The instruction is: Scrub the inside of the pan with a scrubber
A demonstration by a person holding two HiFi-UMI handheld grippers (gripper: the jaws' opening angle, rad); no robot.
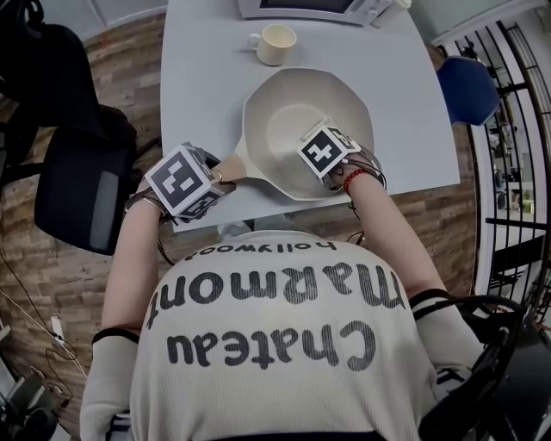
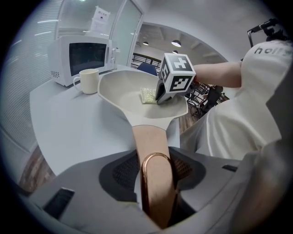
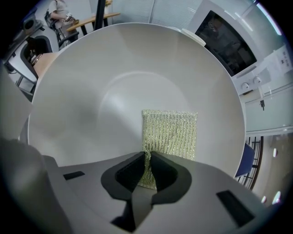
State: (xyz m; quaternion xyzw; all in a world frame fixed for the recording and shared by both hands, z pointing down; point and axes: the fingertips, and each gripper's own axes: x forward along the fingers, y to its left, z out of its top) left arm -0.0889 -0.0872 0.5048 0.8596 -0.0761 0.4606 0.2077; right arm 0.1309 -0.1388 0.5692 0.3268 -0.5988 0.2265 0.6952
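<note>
A cream pan (image 1: 293,112) sits on the grey table (image 1: 198,86), its wooden handle (image 1: 231,167) pointing at me. My left gripper (image 1: 213,177) is at the table's front edge. In the left gripper view its jaws (image 2: 155,170) are shut on the handle (image 2: 151,141), by its copper hanging loop. My right gripper (image 1: 322,145) reaches down inside the pan. It (image 3: 149,161) is shut on the near edge of a yellow-green mesh scrubber (image 3: 171,132), which lies flat on the pan's floor (image 3: 114,87). The scrubber (image 2: 147,95) also shows under the right gripper's marker cube (image 2: 177,73).
A cream mug (image 1: 275,43) stands just behind the pan, and a white microwave (image 1: 318,9) at the table's far edge. A black chair (image 1: 82,189) is to the left of the table, a blue chair (image 1: 469,86) to the right. The pan's near rim overhangs the table's front edge.
</note>
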